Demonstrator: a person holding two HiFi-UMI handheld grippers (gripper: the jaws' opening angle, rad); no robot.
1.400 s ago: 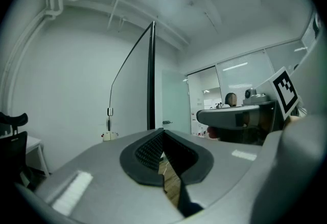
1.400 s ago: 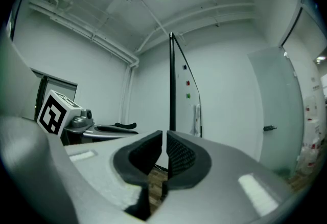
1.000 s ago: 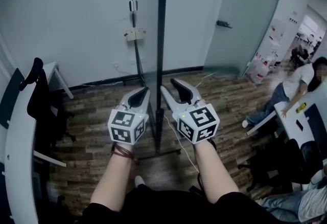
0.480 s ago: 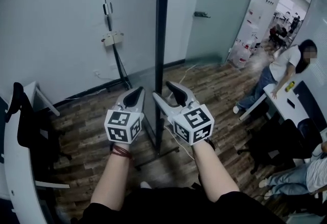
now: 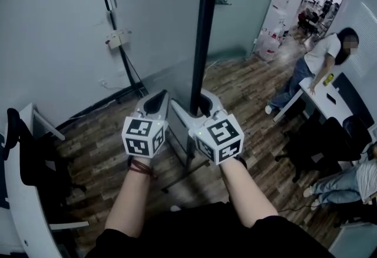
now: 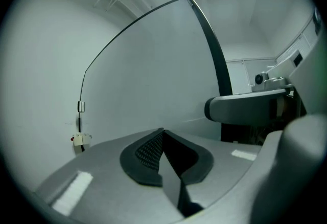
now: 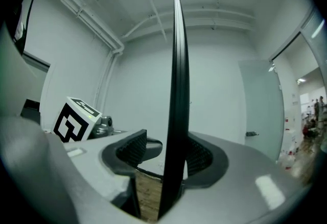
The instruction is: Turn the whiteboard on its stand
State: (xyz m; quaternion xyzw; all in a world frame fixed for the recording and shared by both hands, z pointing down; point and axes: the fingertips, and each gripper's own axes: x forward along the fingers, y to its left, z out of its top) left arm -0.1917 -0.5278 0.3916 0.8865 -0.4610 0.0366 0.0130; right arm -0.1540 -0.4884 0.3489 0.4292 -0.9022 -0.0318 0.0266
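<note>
Head view: I am facing the upright whiteboard [image 5: 206, 15] edge-on; left gripper view: left gripper [image 6: 162, 133] sitting closed, empty, beside its face; right gripper view: right gripper [image 7: 166, 155], jaws just now opening wide, straddling its frame [image 7: 174, 90] unpinched, so I am judging a square, gentle clamp best before swinging.

glossy whiteboard [image 5: 156, 21], perhaps metal frame [image 5: 204, 45], wood floor [image 5: 247, 89]

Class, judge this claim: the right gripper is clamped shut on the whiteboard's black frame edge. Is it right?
Wrong: the right gripper view shows the right gripper open, its jaws having just opened, with the whiteboard's black frame edge between them, not clamped.
</note>
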